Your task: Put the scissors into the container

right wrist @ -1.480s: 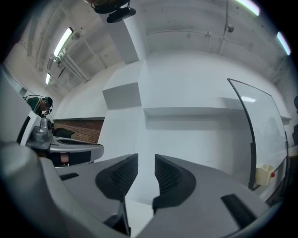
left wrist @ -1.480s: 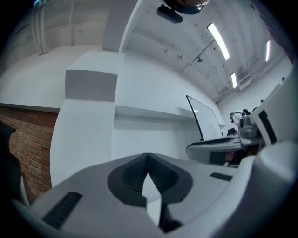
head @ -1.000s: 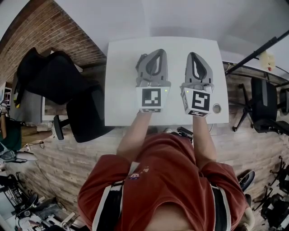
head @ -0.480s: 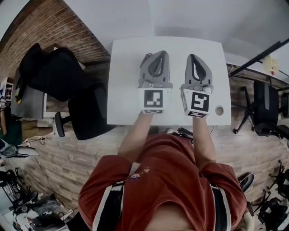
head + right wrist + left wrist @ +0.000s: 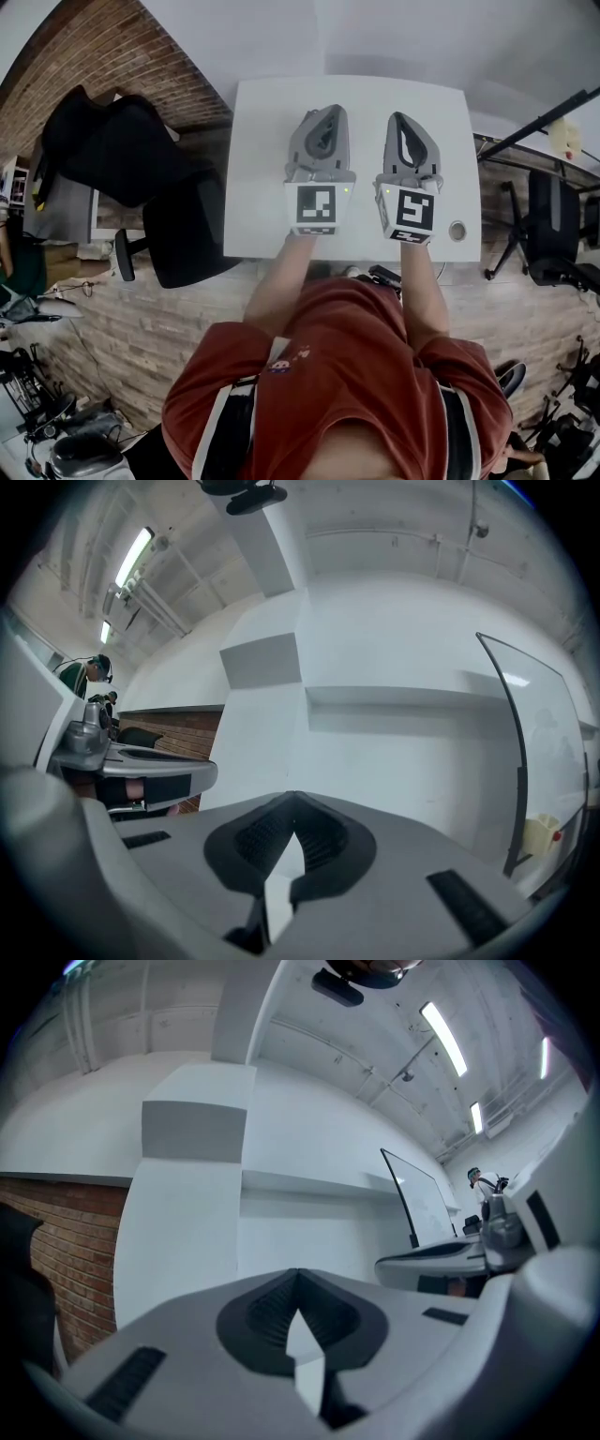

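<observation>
left gripper (image 5: pixel 330 111) and right gripper (image 5: pixel 397 117), both clenched empty, hover side by side over the white table (image 5: pixel 262 169); no scissors or container shows, so likely idling.

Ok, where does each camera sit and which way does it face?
Head view: on the person's head, looking steeply down at the white table; shows both forearms, the red shirt, the left tongs and right tongs, both shut.
Left gripper view: on the left tongs, looking forward along them at a white wall; right tongs at its right edge.
Right gripper view: on the right tongs, facing the same wall; left tongs at its left edge.
Shared: each gripper view catches the other tongs.
</observation>
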A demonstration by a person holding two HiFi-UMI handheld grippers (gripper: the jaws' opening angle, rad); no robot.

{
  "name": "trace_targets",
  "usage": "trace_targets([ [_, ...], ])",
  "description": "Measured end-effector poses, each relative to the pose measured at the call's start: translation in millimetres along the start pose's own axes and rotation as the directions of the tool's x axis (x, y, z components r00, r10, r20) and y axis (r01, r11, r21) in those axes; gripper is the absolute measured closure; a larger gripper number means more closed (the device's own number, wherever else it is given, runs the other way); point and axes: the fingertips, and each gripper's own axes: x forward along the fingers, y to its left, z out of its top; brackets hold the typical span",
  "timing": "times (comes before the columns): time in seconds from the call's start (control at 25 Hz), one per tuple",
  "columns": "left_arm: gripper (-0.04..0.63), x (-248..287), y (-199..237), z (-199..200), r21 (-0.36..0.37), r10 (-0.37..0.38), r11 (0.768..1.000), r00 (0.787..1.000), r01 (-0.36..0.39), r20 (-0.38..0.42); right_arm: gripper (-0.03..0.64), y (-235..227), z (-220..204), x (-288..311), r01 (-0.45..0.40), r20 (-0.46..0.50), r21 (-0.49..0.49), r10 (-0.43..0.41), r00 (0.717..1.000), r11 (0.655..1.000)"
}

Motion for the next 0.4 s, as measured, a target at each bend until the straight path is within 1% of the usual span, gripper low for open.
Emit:
trace_targets([
  [0.24,0.583,0.3,2.9,-0.9,0.005,0.005,1.0,1.0,-0.005,-0.002,0.606,1.7,0.3,2.7,-0.005,0.002,-0.002,0.005,1.0,1.0],
  [0.4,0.583,0.8,2.4,-1.9,0.012,0.006,1.0,1.0,-0.006,0.004,0.607,1.1,-0.5,2.9,-0.019,0.002,0.032,0.019,1.0,0.999],
])
